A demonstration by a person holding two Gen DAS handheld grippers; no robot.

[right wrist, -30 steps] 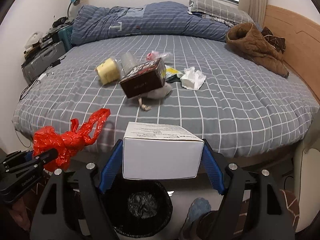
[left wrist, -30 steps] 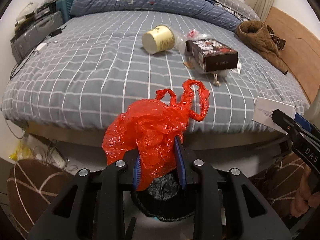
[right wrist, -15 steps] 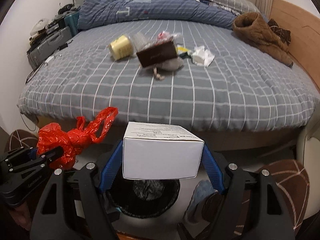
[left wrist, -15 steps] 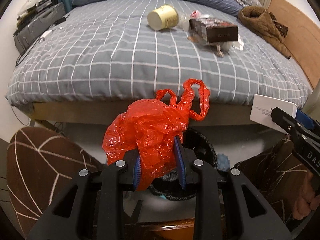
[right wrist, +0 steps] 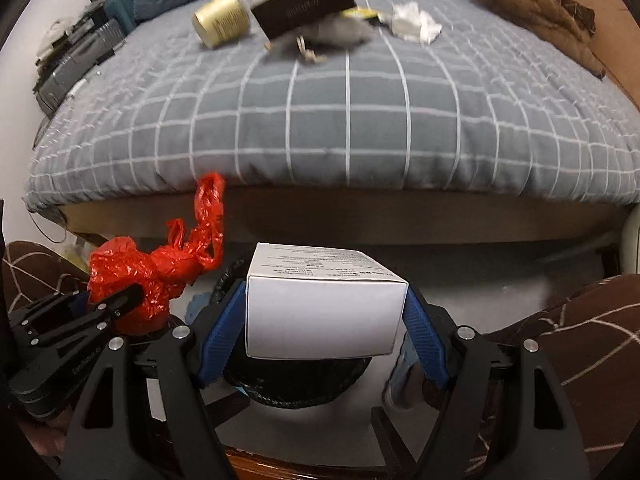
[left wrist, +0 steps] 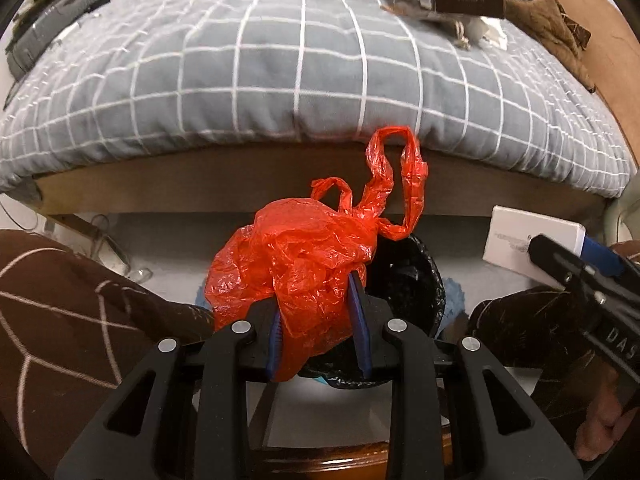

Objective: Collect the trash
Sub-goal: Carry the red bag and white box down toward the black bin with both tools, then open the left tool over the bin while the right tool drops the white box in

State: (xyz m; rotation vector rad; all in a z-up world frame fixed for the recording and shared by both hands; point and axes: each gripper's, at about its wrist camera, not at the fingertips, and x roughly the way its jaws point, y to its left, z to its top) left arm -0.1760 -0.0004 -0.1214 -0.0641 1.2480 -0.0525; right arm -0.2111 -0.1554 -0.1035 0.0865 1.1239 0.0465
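Observation:
My left gripper (left wrist: 318, 316) is shut on a crumpled red plastic bag (left wrist: 296, 264), held just above and left of the black-lined trash bin (left wrist: 416, 268) on the floor by the bed. The bag also shows in the right wrist view (right wrist: 152, 276). My right gripper (right wrist: 324, 320) is shut on a white box (right wrist: 324, 312), held over the bin (right wrist: 296, 384); the box appears in the left wrist view (left wrist: 520, 240). More trash lies on the bed: a yellow cup (right wrist: 220, 20), a dark brown box (right wrist: 304, 4) and a white tissue (right wrist: 416, 26).
The bed with a grey checked cover (left wrist: 280, 72) fills the upper view, its wooden frame edge (left wrist: 200, 188) just beyond the bin. A brown jacket (right wrist: 532, 8) lies at the bed's right. Electronics (right wrist: 76, 64) sit at its left. Brown patterned trouser legs (left wrist: 60, 320) flank the bin.
Both grippers have dropped from above the bed level down toward the floor. The bin has come closer under them. The bag and the white box stay gripped.

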